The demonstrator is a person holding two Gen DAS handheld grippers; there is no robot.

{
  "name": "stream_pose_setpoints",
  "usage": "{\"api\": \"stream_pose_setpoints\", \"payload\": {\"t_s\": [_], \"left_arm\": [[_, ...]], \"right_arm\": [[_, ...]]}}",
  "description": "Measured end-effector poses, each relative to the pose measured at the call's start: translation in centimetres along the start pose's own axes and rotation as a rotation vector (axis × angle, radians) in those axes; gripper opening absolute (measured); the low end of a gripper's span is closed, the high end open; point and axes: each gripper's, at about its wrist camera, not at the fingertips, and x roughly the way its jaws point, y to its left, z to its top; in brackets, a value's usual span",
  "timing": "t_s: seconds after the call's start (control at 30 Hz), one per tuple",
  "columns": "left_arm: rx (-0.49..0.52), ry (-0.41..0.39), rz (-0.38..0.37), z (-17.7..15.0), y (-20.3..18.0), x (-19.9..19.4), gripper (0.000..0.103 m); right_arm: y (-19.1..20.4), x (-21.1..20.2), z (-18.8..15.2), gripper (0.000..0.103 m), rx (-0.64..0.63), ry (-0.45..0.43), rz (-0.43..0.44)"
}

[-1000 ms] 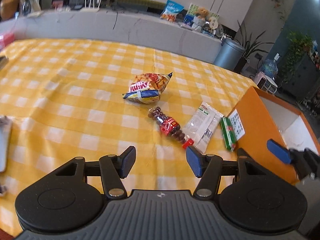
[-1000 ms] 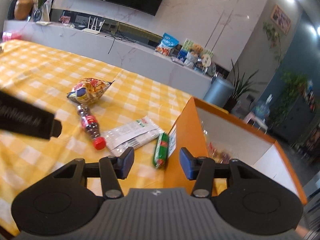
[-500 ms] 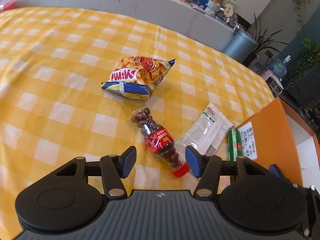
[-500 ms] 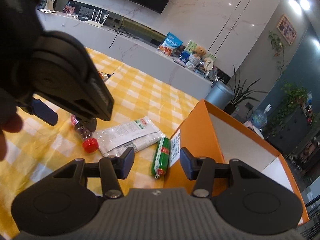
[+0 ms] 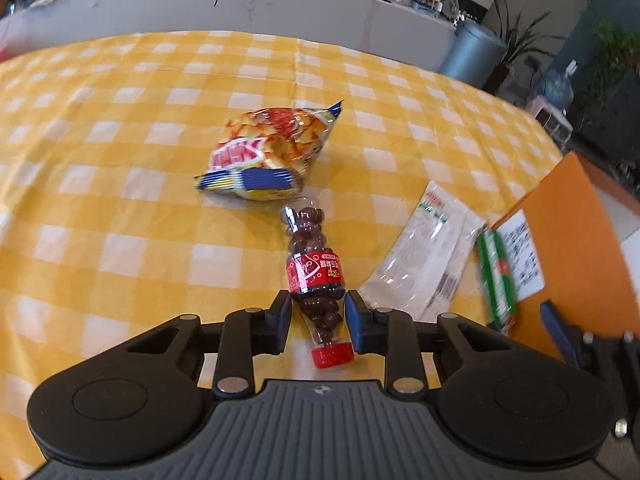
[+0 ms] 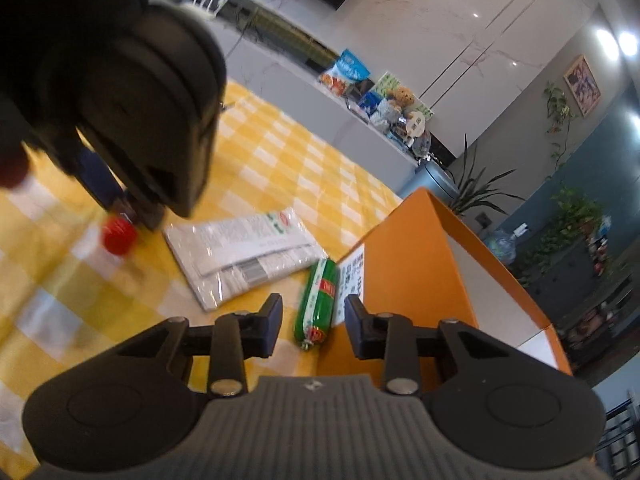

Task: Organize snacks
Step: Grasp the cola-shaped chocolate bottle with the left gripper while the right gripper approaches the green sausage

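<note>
Red-capped candy bottle (image 5: 315, 276): clear little cola-shaped bottle full of brown chocolate balls, lying on the counter (image 5: 120, 208) with its cap toward the camera.
Left claw (image 5: 316, 314): jaws just closed in and now pinch the bottle's lower body, one pad on each side, so it's gripping it.
Right claw (image 6: 312, 318): jaws have been narrowing too, but they're still apart with nothing pressed between the pads; the green sausage stick (image 6: 318, 300) lies on the cloth in the gap in front of them.
Sausage stick spot: right up against the orange box (image 6: 404, 256), next to its white label.
White sachet (image 5: 428, 256): flat see-through packet, between the bottle and the sausage stick.
Chip bag (image 5: 272, 152): puffy red, yellow and blue bag, just past the bottle's far end.
Counter cloth: yellow and white check.
Background: grey ledge with more snack bags and a teddy bear (image 6: 402, 98).
</note>
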Motion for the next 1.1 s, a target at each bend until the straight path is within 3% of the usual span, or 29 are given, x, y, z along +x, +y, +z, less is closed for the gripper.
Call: {"api": "stream_pose_setpoints", "payload": {"t_s": [0.37, 0.57, 0.67, 0.9, 1.1], "left_arm": [[-0.005, 0.006, -0.027, -1.7, 2.5, -1.9, 0.032], [0.002, 0.008, -0.035, -2.0, 2.8, -2.2, 0.032], [-0.007, 0.008, -0.043, -2.3, 3.0, -2.3, 0.032], [-0.014, 0.014, -0.047, -3.2, 3.5, -3.1, 0.032], [-0.017, 0.018, -0.035, -4.6, 4.0, -4.1, 0.032]], "right_arm": [[1.7, 2.0, 0.0, 0.032, -0.059, 0.085, -0.08], [1.9, 3.1, -0.3, 0.016, -0.033, 0.13, -0.101], [1.6, 3.2, -0.2, 0.015, -0.006, 0.13, -0.093], [-0.5, 1.1, -0.5, 0.014, 0.164, 0.125, 0.055], [-1.6, -0.8, -0.6, 0.009, 0.299, 0.164, 0.25]]}}
